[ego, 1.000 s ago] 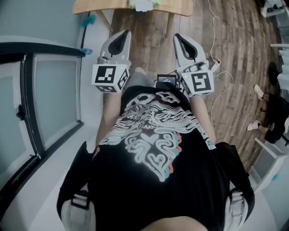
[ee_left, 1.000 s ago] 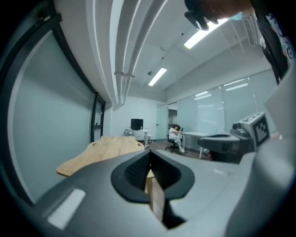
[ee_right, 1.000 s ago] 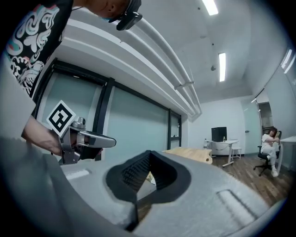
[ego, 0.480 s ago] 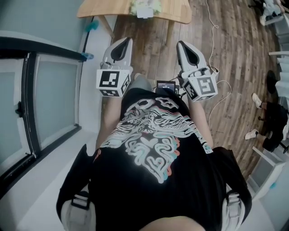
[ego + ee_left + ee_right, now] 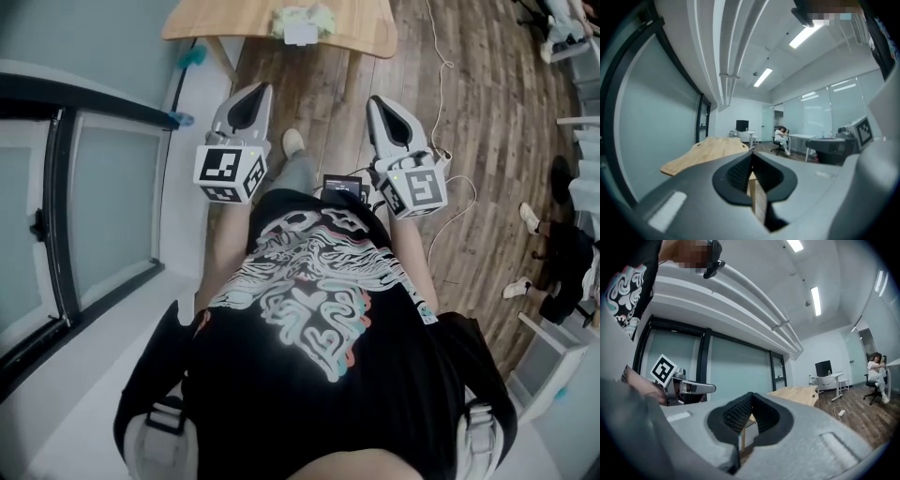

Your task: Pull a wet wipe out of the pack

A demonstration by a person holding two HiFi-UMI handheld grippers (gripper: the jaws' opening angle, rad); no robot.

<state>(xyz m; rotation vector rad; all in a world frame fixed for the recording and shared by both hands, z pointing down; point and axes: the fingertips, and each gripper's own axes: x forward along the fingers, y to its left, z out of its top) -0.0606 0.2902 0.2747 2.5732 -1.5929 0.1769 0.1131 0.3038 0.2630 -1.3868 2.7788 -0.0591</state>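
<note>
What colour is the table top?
Pale natural wood; the table shows best in the head view.

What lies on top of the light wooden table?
One pale green and white soft pack lies near the front edge of the light wooden table. The far tabletop is outside the picture.

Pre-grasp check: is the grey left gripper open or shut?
Shut: in its own view the grey left gripper has its black pads meeting at the tips, nothing between.
</note>
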